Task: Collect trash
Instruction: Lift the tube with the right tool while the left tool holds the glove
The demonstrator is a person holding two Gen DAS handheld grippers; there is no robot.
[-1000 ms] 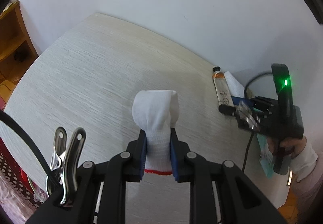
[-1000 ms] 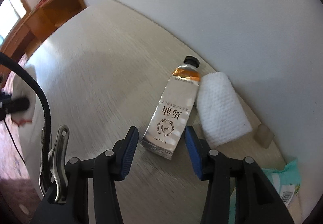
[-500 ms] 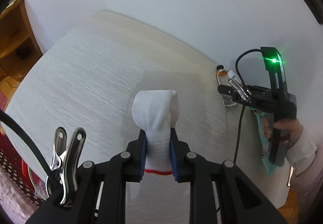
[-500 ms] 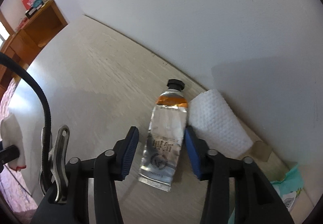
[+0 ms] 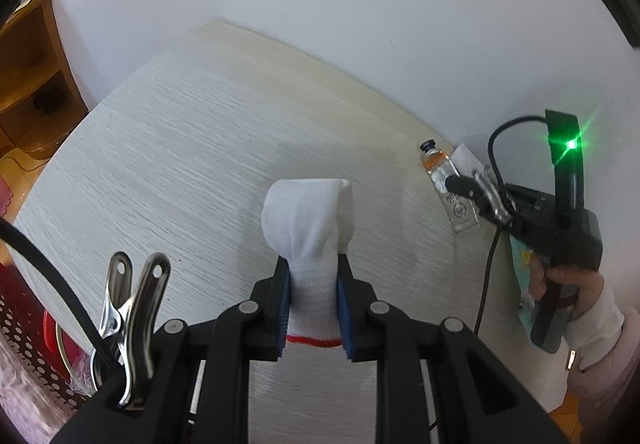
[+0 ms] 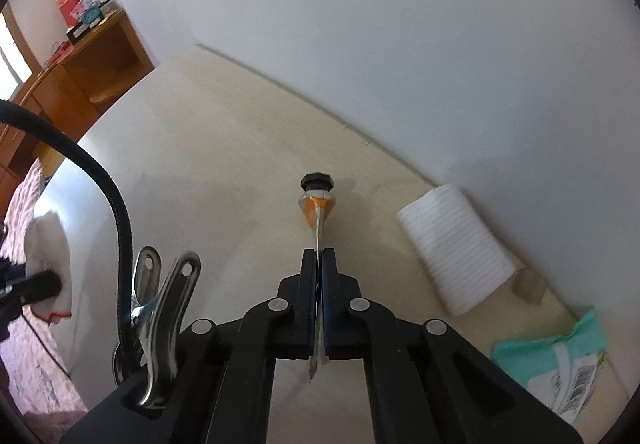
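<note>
The right gripper has just closed flat on the tube, cap pointing far, away from the jaws. The left gripper stays clamped on a white glove, nearer the table's middle.

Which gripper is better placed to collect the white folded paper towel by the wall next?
Neither is free, but right is nearer: the white folded paper towel lies beside its clamped silver tube. Left grips a white cloth glove mid-table.
</note>
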